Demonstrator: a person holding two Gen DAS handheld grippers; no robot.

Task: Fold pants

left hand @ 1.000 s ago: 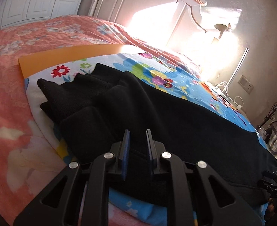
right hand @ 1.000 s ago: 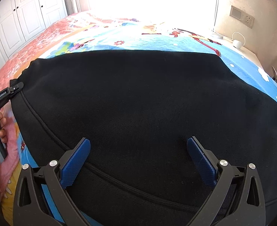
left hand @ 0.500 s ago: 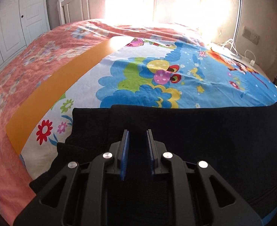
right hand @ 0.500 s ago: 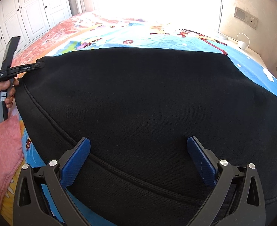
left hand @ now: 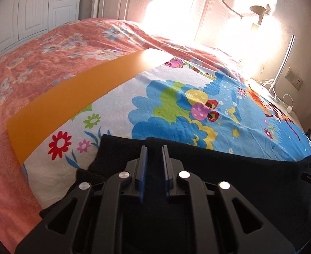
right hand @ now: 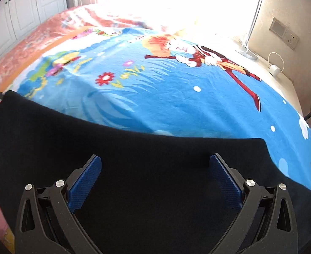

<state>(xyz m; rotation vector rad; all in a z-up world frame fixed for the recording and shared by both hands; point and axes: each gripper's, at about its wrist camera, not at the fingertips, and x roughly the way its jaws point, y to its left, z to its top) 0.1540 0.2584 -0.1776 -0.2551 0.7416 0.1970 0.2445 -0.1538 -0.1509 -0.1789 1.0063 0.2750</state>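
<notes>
- One pair of black pants lay folded across the lower part of both views, on a bright cartoon-print sheet covering the bed.
- In the left wrist view, the left gripper sat at bottom centre over the pants' upper edge, its blue pads a narrow gap apart and the jaws opening; dark cloth showed between them, but the pads did not appear to pinch it.
- In the right wrist view, the right gripper hung over the pants with its jaws spread wide, holding nothing.
- An orange strip bordered the sheet at left, beside a pink floral bedspread.
- A white headboard stood at the top.
</notes>
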